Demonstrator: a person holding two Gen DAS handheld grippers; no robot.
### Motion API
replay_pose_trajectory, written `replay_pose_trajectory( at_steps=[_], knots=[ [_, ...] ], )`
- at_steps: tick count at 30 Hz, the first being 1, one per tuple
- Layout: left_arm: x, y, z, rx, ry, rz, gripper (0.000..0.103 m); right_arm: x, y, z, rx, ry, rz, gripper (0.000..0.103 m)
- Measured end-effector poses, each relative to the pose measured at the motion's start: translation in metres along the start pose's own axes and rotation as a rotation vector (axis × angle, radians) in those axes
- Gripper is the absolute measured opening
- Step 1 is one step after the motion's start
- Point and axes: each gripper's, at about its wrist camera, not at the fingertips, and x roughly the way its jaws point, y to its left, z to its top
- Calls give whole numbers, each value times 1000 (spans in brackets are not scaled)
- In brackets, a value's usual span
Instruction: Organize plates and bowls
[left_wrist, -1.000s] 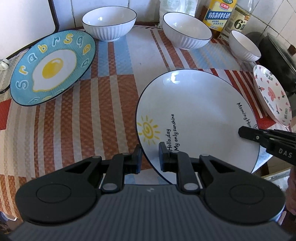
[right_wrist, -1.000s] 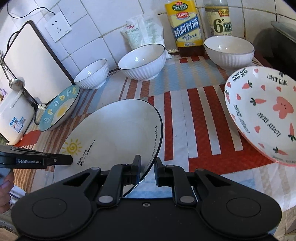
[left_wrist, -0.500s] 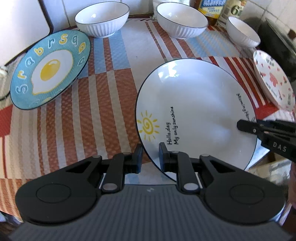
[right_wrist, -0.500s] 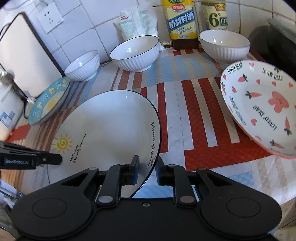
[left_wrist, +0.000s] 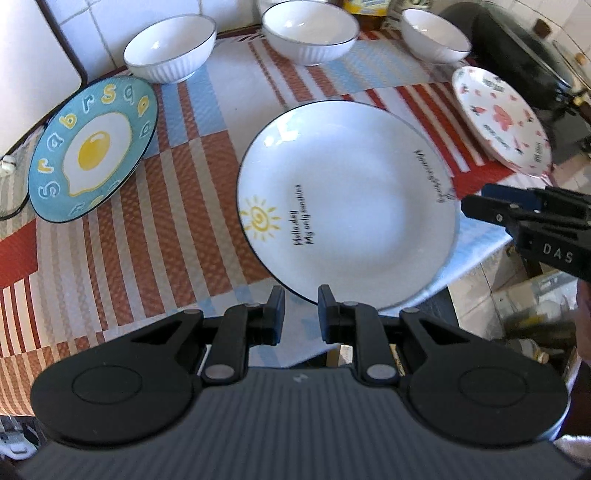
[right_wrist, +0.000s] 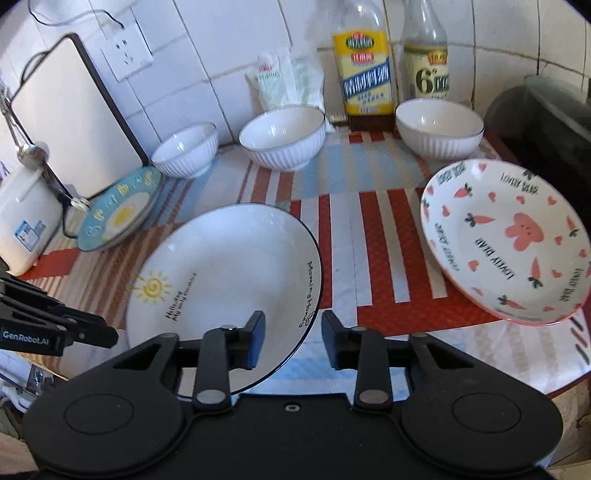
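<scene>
Blue egg plate (left_wrist: 92, 147) at far left, left gripper (left_wrist: 301, 306) with jaws narrowly parted – nothing between them, white sun plate (left_wrist: 347, 199) lying on the striped cloth (left_wrist: 147, 236), right gripper (right_wrist: 293, 338) spread wide around its rim – not touching, carrot plate (right_wrist: 506, 240) at right.

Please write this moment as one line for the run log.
sun plate: on table | right gripper: open, around its rim | left gripper: at rim, grip unclear

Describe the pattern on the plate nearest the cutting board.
The blue plate shows a fried egg with yellow yolk, ringed by letters; clearest in the left wrist view.
</scene>
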Motion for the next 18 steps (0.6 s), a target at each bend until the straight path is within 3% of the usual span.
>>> replay_pose_trajectory(
  at_steps=[10, 18],
  knots=[
    [-52, -37, -5, 76, -81, -38, 25, -73, 3, 2, -56, -122, 27, 61],
    [-83, -74, 1, 139, -129, -39, 36, -125, -8, 5, -92, -194, 25, 68]
  ],
)
